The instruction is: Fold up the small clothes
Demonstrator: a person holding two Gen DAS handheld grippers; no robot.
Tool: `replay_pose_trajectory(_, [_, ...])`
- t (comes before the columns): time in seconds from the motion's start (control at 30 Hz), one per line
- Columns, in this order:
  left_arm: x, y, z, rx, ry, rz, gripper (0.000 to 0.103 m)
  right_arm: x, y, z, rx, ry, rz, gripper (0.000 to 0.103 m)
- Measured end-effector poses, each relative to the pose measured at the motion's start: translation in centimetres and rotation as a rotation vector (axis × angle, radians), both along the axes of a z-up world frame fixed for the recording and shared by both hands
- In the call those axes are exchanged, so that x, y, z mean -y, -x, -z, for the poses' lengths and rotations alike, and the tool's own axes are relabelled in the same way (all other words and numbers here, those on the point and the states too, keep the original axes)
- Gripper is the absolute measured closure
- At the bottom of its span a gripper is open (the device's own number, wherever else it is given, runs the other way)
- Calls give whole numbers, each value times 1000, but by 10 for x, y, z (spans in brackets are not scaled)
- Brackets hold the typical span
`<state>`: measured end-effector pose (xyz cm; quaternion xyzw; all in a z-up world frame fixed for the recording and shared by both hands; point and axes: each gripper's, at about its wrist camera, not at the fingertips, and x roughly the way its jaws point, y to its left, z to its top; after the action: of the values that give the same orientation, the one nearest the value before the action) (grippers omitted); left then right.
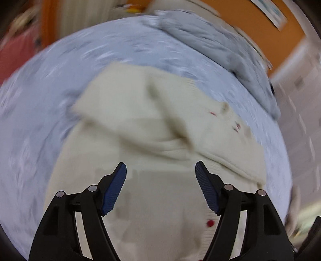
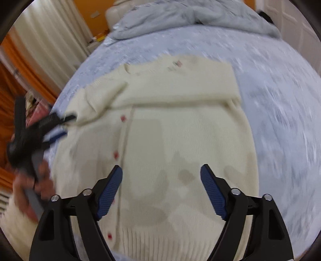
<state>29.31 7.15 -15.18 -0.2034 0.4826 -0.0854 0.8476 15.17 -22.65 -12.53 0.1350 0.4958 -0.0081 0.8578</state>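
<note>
My right gripper has its fingers spread wide, holding nothing. My left gripper is released too. Just past both sets of fingers lies the cream knitted cardigan with red buttons, flat on the pale blue bed sheet. Its sleeves look folded across the chest, so I think the sleeve step is done. Next I should grab the ribbed bottom hem near my fingers and fold it up toward the collar. Far beyond sits a crumpled grey blanket. Everything is blurry, and the hem corners are hidden behind my fingers.
</note>
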Motion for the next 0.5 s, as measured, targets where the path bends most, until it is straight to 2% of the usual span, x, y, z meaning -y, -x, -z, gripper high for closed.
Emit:
replay_pose_trajectory(0.17, [-48,-10,8,-66,66,-157,34,-49,-93,-4,52,53,-125,22])
replay_pose_trajectory(0.27, [-66,-19,13,-87,69,-219,34,-89,-142,-4,66,91,-197,22])
replay_pose_trajectory(0.33, [-71,-21,20,-108,71,-249,34,-128,-180,5,39,132,-274,22])
replay_pose_trajectory(0.4, [-80,-20,25,-122,83,-253,34,-157,-208,21,1,216,-321,22])
replay_pose_trajectory(0.43, [-81,-20,29,-133,77,-256,34,-168,-219,30,-23,260,-338,24])
replay_pose_trajectory(0.47, [-82,-20,32,-139,74,-254,34,-177,-232,44,-59,319,-351,34])
replay_pose_trajectory(0.5, [-83,-20,36,-149,66,-253,34,-178,-239,51,-75,344,-356,52])
